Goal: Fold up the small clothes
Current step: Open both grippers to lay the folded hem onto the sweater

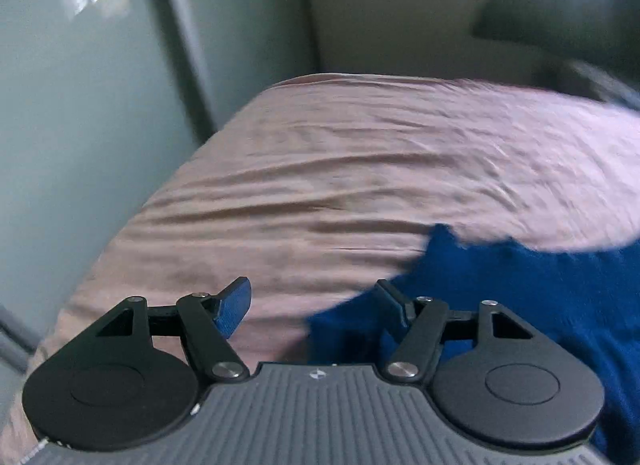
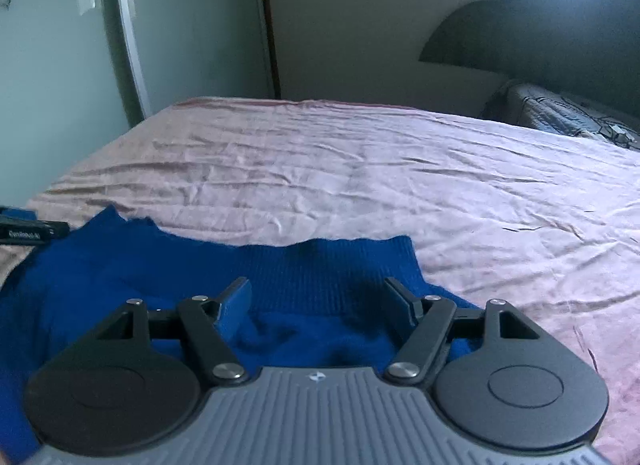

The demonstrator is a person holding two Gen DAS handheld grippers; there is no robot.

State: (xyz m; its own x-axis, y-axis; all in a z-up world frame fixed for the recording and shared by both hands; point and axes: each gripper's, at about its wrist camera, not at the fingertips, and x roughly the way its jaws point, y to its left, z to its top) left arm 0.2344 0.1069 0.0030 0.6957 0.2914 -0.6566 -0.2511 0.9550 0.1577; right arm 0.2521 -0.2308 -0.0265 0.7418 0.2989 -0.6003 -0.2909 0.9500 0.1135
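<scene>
1. Leftward, the left gripper [image 1: 314, 305] hangs with jaws apart, nothing between them, over the pink bedsheet [image 1: 320, 169]; the blue knit garment [image 1: 520, 297] lies under its right finger.
2. Right wrist view: the right gripper [image 2: 318, 305] stands spread, unclamped, above the garment's ribbed hem [image 2: 340, 265].

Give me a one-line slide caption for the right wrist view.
Open right gripper poised above a blue knit garment lying on a wrinkled pink bedsheet.

Small white letters are showing on a black tool part [image 2: 34, 232] far left of the right tool, too blurry to read.
</scene>
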